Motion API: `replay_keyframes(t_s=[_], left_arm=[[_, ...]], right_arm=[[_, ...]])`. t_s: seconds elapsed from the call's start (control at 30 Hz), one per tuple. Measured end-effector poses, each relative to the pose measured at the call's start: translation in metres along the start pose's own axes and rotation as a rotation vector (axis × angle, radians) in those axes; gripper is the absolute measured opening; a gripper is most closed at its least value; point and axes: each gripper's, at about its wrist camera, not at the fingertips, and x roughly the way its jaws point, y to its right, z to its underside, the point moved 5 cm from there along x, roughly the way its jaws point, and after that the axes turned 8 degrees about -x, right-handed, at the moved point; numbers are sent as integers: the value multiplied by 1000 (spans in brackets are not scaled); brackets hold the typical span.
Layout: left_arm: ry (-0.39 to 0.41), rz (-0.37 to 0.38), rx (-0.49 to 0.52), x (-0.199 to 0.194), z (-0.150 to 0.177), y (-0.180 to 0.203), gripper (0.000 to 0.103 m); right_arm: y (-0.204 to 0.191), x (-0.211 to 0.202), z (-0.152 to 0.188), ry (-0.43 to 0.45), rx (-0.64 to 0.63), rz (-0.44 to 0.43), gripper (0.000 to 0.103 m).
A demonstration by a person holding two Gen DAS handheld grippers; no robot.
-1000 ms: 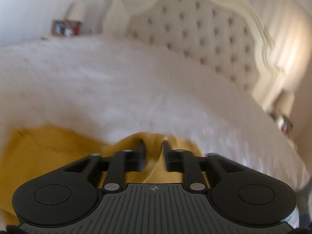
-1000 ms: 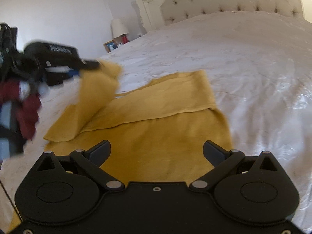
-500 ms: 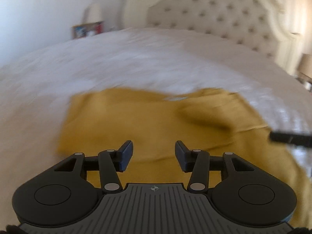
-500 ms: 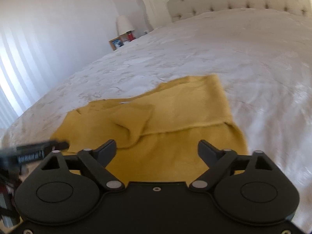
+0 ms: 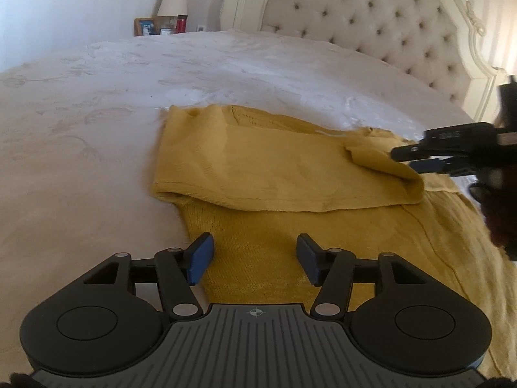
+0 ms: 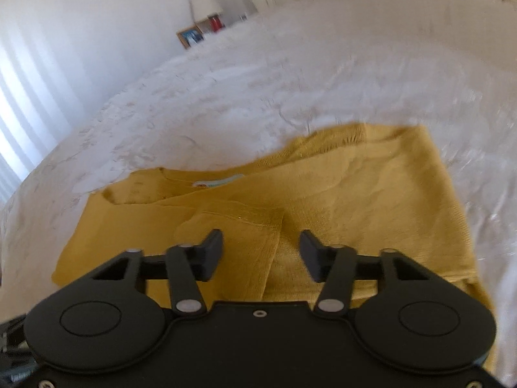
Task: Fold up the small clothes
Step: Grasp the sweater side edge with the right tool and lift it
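while the yellow sweater (image 5: 284, 174) lies partly folded on the white bedspread (image 5: 97, 123), well short of the tufted headboard (image 5: 371, 22), the left gripper (image 5: 255, 255) hovers released over its near hem, holding nothing. the right gripper (image 6: 261, 255) is spread too, just above a sleeve (image 6: 226, 239) folded across the sweater's body, its fingers (image 5: 416, 155) beside the fold.

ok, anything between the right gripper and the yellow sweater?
Nothing visible. The right gripper, jaws open, hangs over the yellow sweater on the bed, with folded yellow knit between and beyond its fingers. The left gripper, also open, sits at the sweater's other side, clear of it.
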Motion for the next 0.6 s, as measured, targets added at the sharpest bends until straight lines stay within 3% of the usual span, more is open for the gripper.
replay_keyframes(t_s=[0.03, 0.07, 0.1, 0.17, 0.23, 0.33, 0.4, 0.47, 0.5, 0.6], left_arm=[[-1, 9, -7, -1, 0, 0, 55], [-1, 18, -17, -2, 0, -2, 55], [-1, 23, -25, -3, 1, -3, 55], [-1, 26, -27, -3, 1, -4, 55], [4, 23, -20, -3, 1, -3, 55], [9, 19, -10, -3, 3, -1, 55], [7, 17, -10, -1, 2, 0, 55], [7, 15, -12, 0, 3, 0, 55], [8, 13, -10, 0, 3, 0, 55], [7, 12, -6, 0, 4, 0, 55]], right_arm=[[0, 4, 1, -11, 8, -4, 38], [-1, 6, 1, -16, 9, -21, 13], [-4, 6, 0, -14, 3, -36, 10], [-15, -1, -8, 13, -59, -23, 9], [-21, -24, -25, 99, -119, 18, 8], [5, -61, -37, 215, -69, 129, 7], [31, -70, -29, 201, -61, 236, 7], [52, -63, -15, 104, -35, 239, 10], [59, -60, -7, 66, -25, 241, 17], [70, -60, 5, 46, -31, 251, 18]])
